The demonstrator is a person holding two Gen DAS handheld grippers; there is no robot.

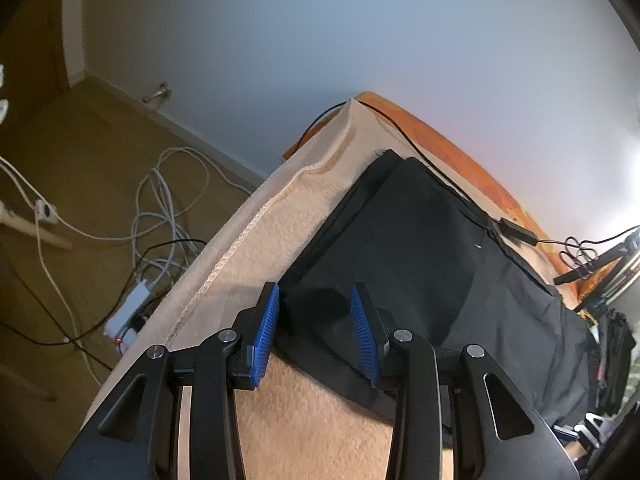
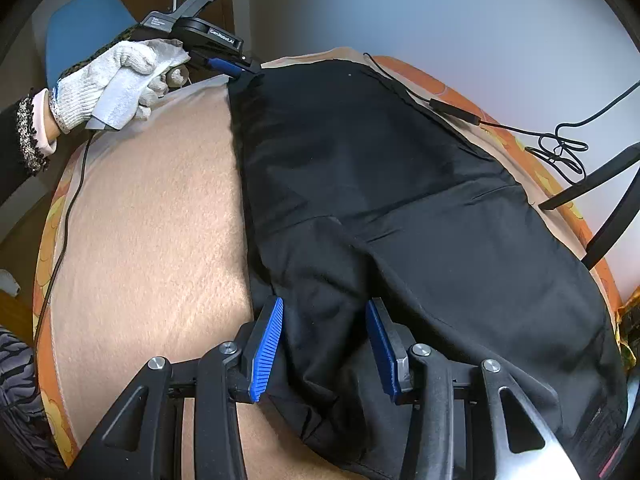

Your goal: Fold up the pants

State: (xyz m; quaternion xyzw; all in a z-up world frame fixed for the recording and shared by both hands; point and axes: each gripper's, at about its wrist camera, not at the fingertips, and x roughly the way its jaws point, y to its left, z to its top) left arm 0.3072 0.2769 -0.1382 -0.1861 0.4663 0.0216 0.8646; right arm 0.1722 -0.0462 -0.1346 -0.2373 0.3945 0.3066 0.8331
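The black pants (image 2: 400, 200) are spread lengthwise on the beige blanket (image 2: 152, 216), along its right half, close to the orange edge of the bed (image 2: 452, 92) and the black cable (image 2: 560, 144) lying there.

At the far end, the left gripper (image 1: 315, 322) is poised over a corner of the fabric, its blue pads (image 1: 267, 332) set moderately apart with cloth lying between them; no pinch is seen yet. The gloved hand (image 2: 116, 80) carrying it is seen from the right wrist camera.

At the near end, the right gripper (image 2: 326, 348) straddles a raised ridge of cloth. Its jaws stand partly apart, and whether the fabric is already pressed cannot be told.

For a clean fold, both layers should be caught at each end before anything is lifted. The two ends would best be raised together and kept taut, so the edges land aligned. The cable on the right should be avoided.
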